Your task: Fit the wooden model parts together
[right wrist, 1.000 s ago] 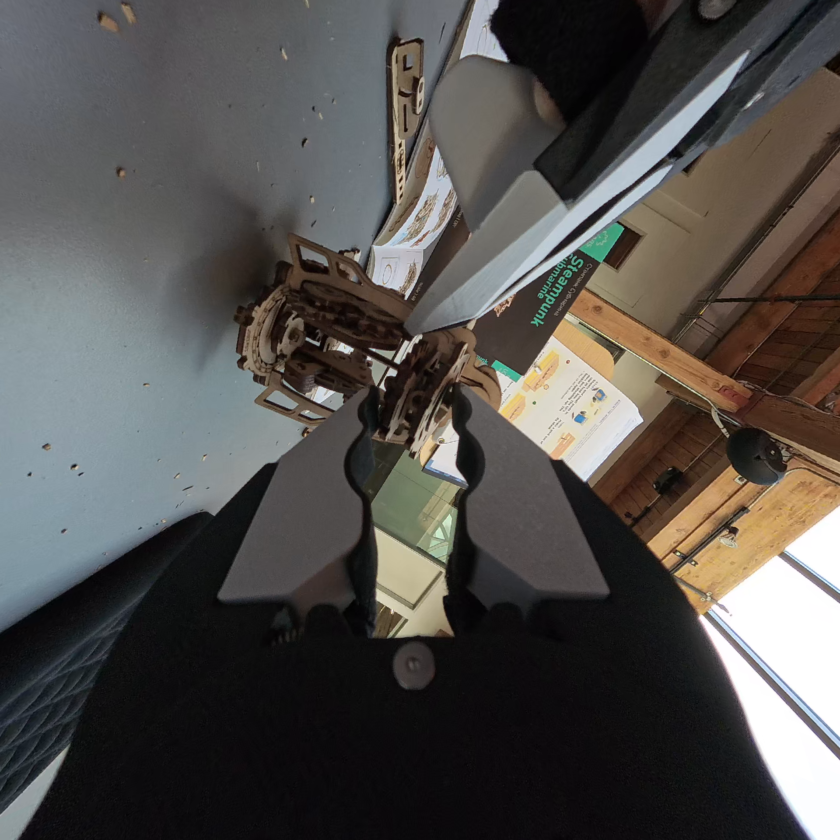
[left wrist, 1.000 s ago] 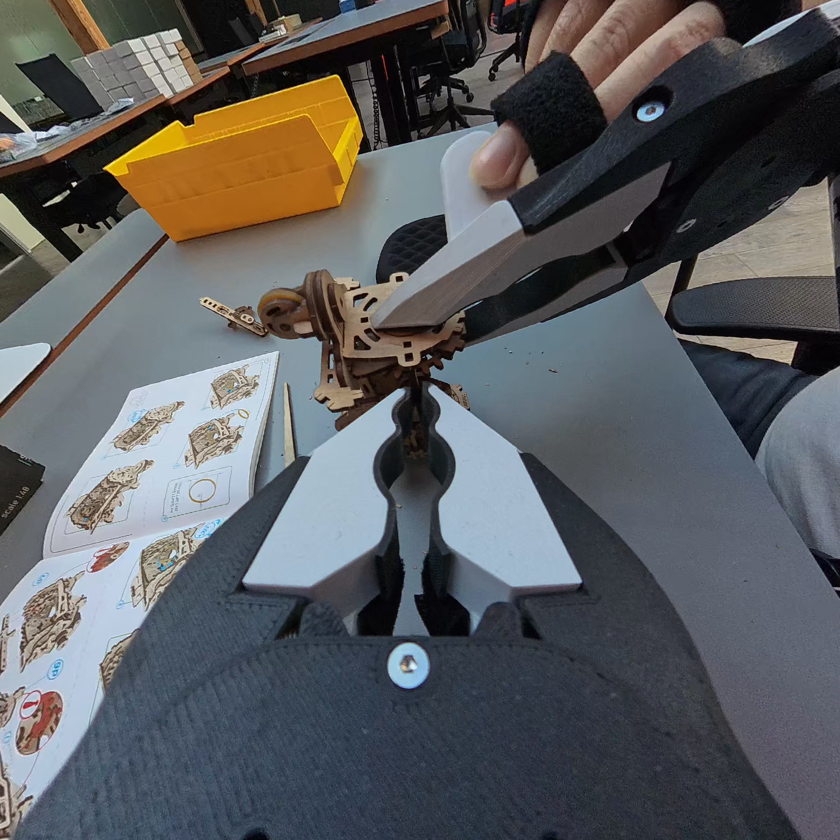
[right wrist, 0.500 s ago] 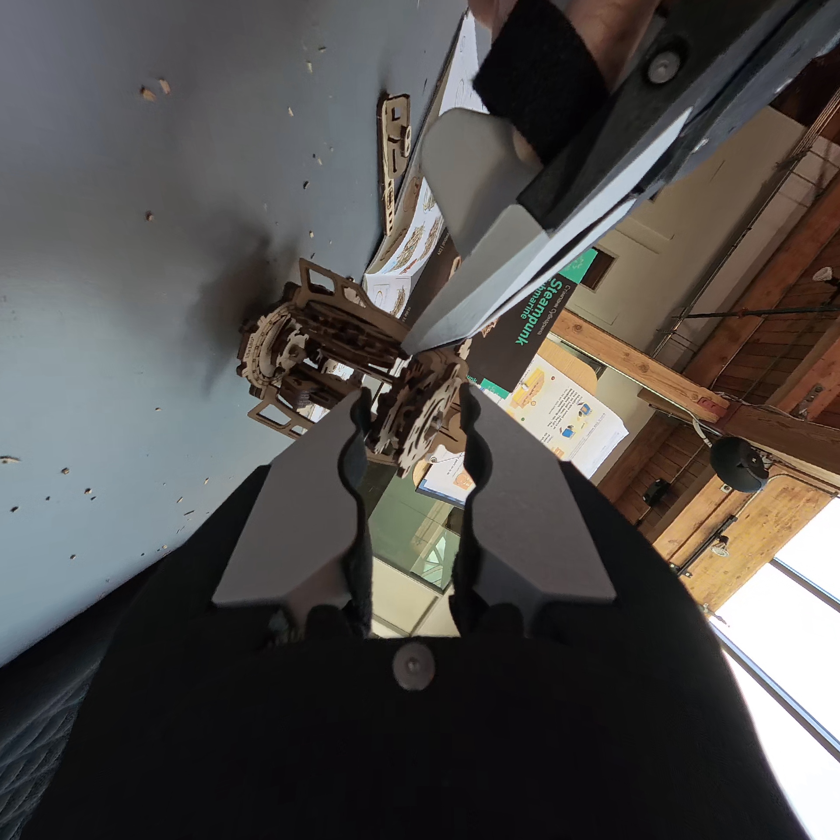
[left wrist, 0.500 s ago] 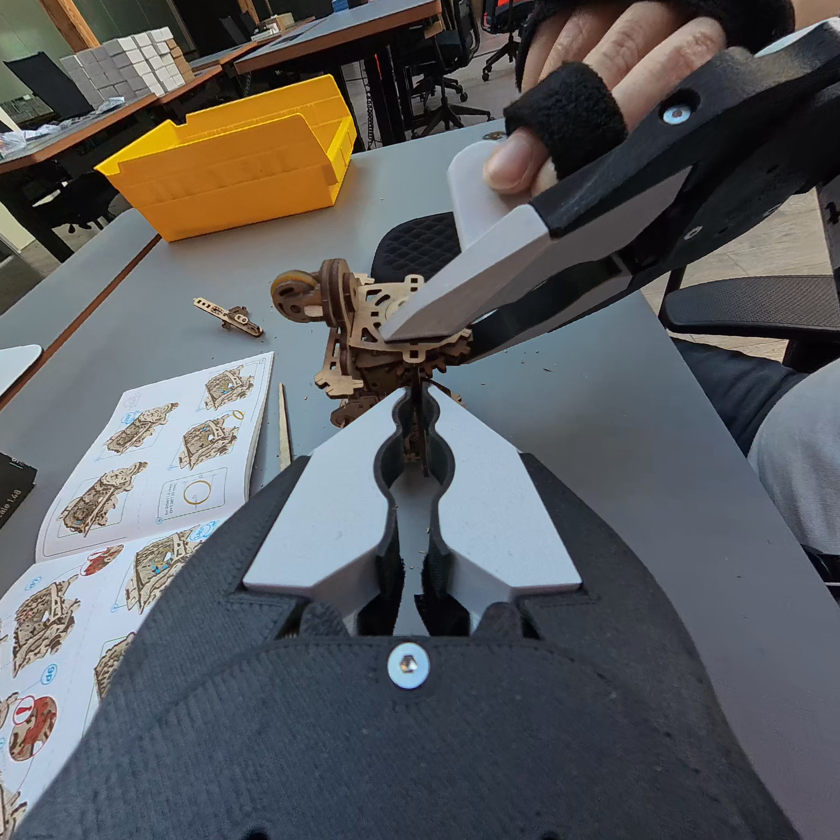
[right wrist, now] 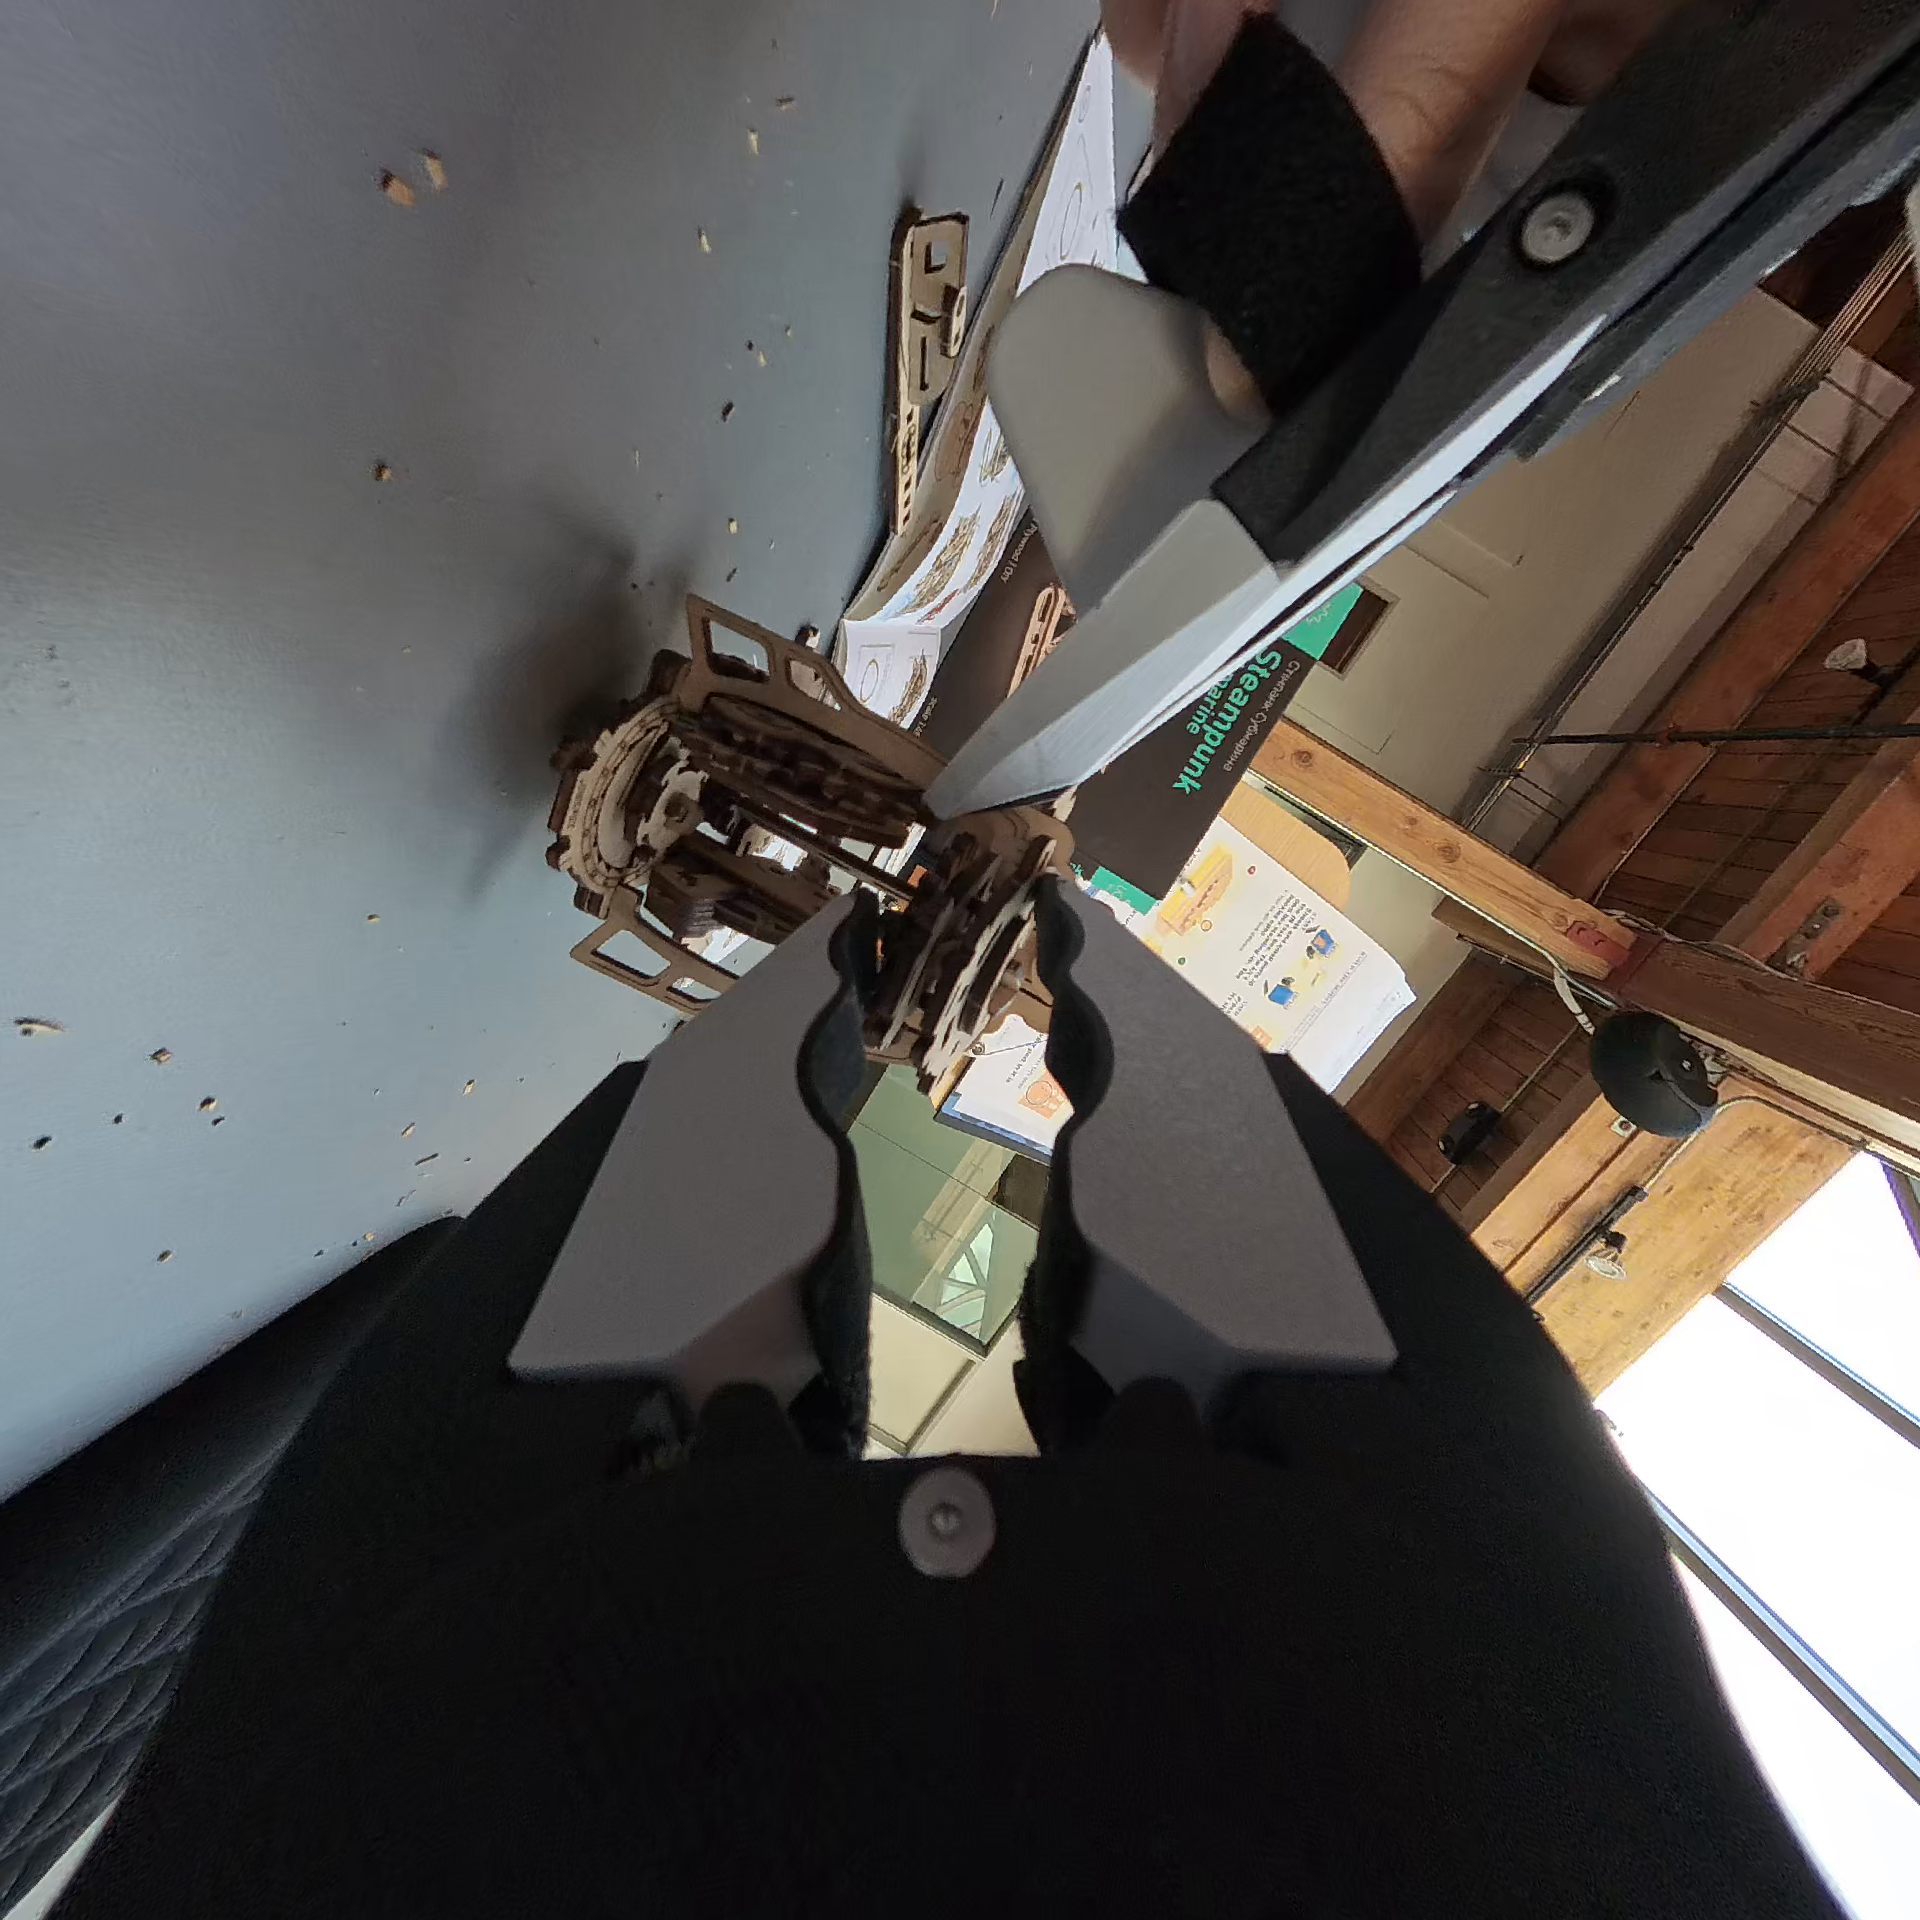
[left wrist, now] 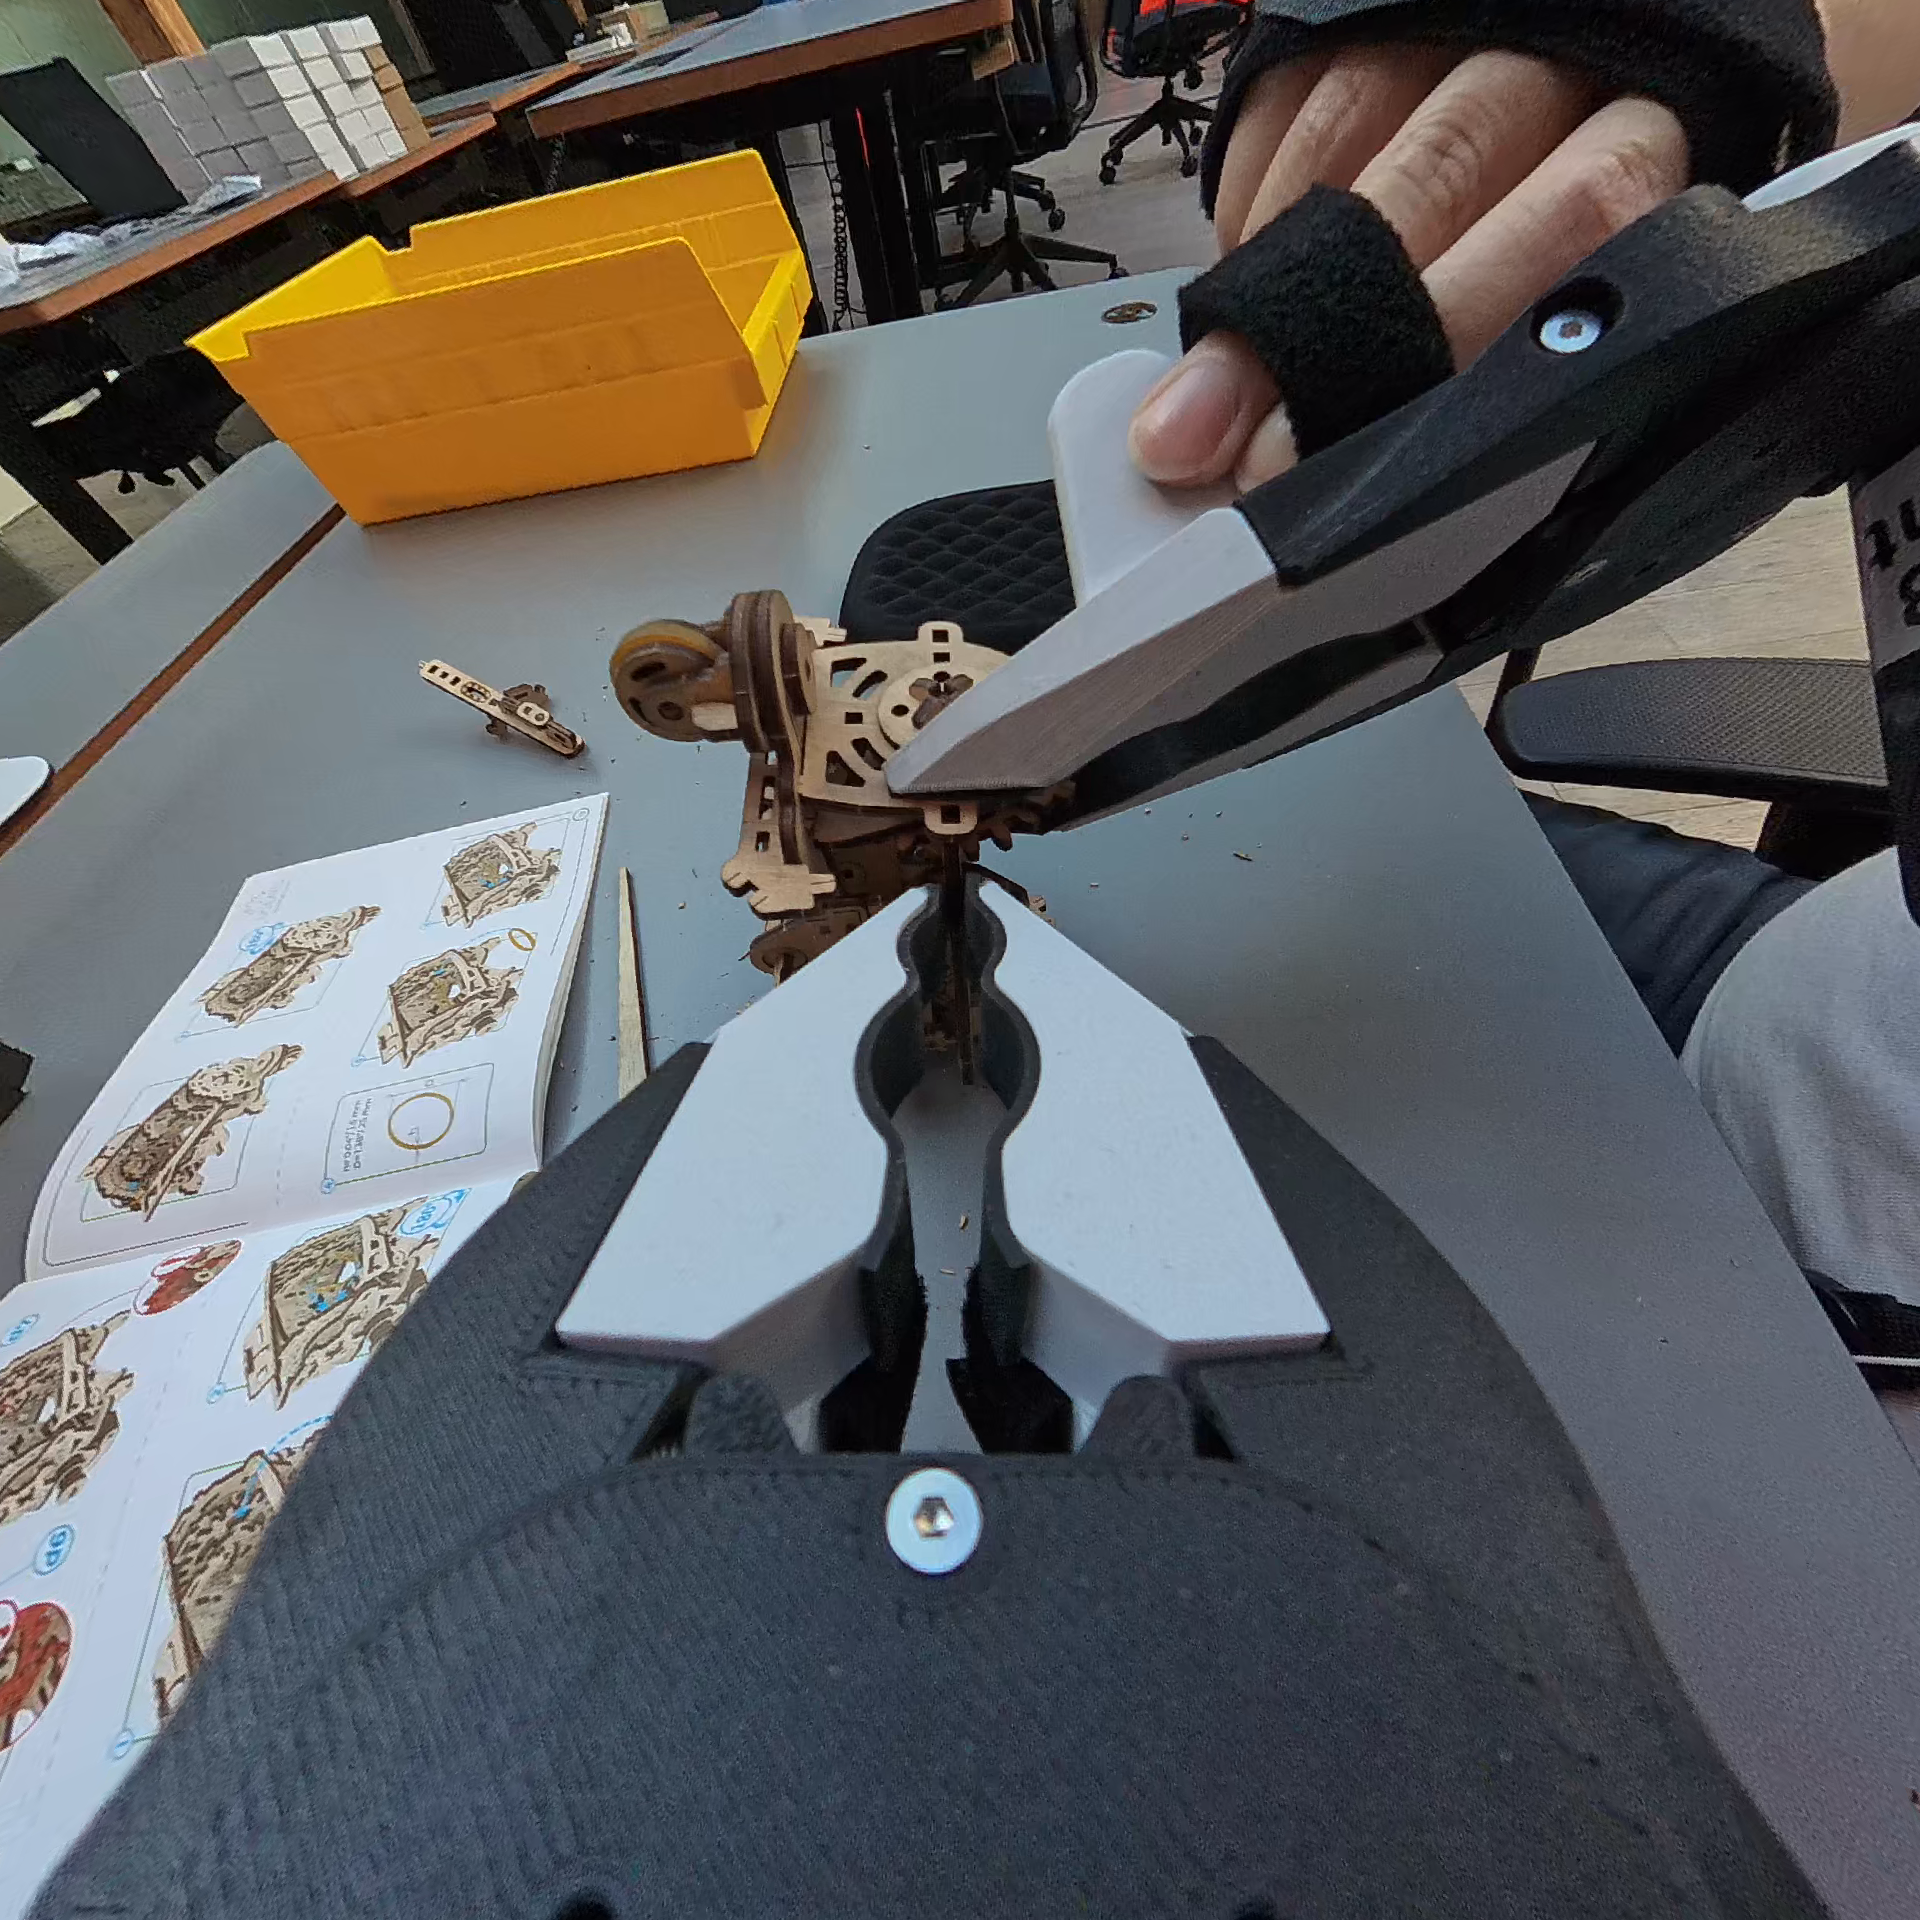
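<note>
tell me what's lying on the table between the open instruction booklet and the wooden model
A thin wooden stick lies on the grey table, along the instruction booklet edge, left of the wooden model. The left wrist view shows it.

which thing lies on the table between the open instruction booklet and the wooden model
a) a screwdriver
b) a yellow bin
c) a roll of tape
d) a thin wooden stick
d: in the left wrist view a thin wooden stick lies beside the right edge of the instruction booklet, with the wooden model on its other side.
</note>
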